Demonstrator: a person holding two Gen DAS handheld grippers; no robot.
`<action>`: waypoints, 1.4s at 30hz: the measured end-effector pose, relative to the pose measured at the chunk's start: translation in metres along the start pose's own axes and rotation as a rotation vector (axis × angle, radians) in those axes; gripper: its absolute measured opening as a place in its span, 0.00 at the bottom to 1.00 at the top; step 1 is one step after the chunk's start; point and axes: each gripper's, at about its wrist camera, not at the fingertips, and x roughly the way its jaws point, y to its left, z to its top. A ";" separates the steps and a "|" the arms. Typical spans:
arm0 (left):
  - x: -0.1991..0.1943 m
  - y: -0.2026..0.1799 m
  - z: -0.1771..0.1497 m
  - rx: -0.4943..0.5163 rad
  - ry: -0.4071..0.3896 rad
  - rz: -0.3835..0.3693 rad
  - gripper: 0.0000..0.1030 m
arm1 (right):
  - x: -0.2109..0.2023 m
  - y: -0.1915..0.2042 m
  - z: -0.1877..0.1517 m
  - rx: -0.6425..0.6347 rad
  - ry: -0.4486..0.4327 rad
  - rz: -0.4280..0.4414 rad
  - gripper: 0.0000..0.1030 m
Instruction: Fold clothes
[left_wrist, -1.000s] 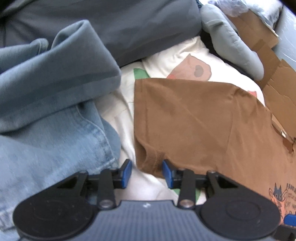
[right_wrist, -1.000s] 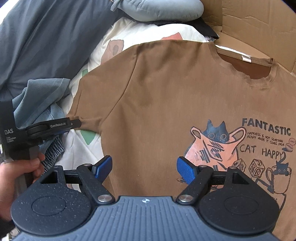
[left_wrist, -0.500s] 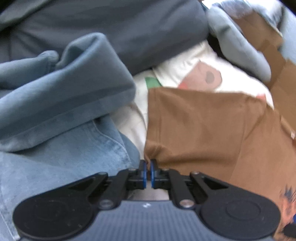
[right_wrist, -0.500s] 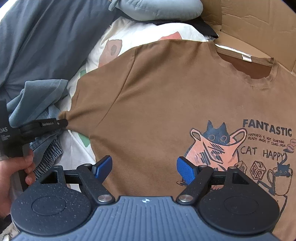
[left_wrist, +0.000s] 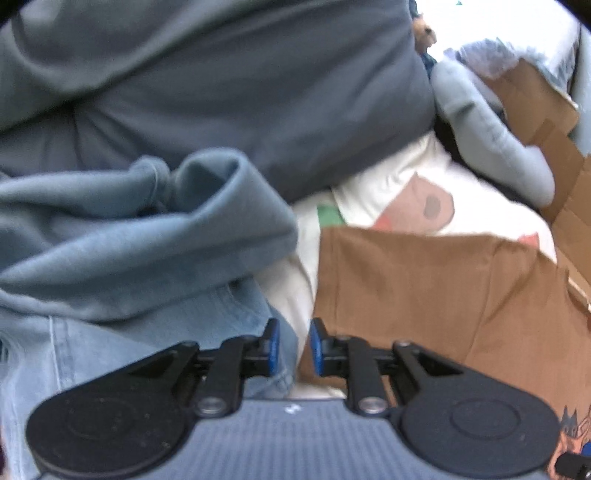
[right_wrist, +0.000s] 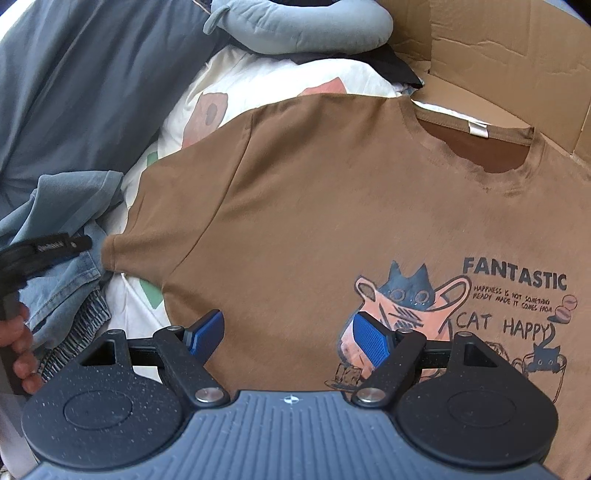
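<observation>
The brown T-shirt (right_wrist: 332, 206) lies flat, front up, on the white printed bedding (right_wrist: 258, 77); its print reads "FANTASTIC" and "CAT HAPPY"; the left gripper (left_wrist: 293, 347) is slightly parted beside the sleeve hem, holding nothing; the right gripper (right_wrist: 288, 332) is spread wide above the chest; jeans (left_wrist: 110, 343) and a cardboard box (right_wrist: 498, 55) lie near

The T-shirt (right_wrist: 332, 206) is spread flat, print side up, on the printed bedsheet (right_wrist: 255, 81), its collar toward the cardboard box (right_wrist: 498, 48) behind it. A neck pillow (right_wrist: 295, 26) is set behind the sheet. To the left, a heap of jeans (left_wrist: 110, 343) topped by a sweatshirt (left_wrist: 140, 236) is found, with a quilt (left_wrist: 221, 81) behind. The left gripper (left_wrist: 293, 345) is placed just beside the sleeve hem; the right gripper (right_wrist: 288, 334) is held over the shirt's lower body.
</observation>
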 end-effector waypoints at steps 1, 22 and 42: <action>-0.001 -0.002 0.002 -0.001 -0.003 -0.021 0.19 | 0.000 0.000 0.000 0.000 -0.002 0.000 0.79; 0.075 -0.133 0.051 0.264 -0.007 -0.447 0.14 | 0.002 -0.014 0.013 -0.003 -0.020 -0.028 0.79; 0.129 -0.165 0.070 0.309 0.041 -0.406 0.03 | -0.018 -0.053 0.020 -0.041 0.022 -0.095 0.79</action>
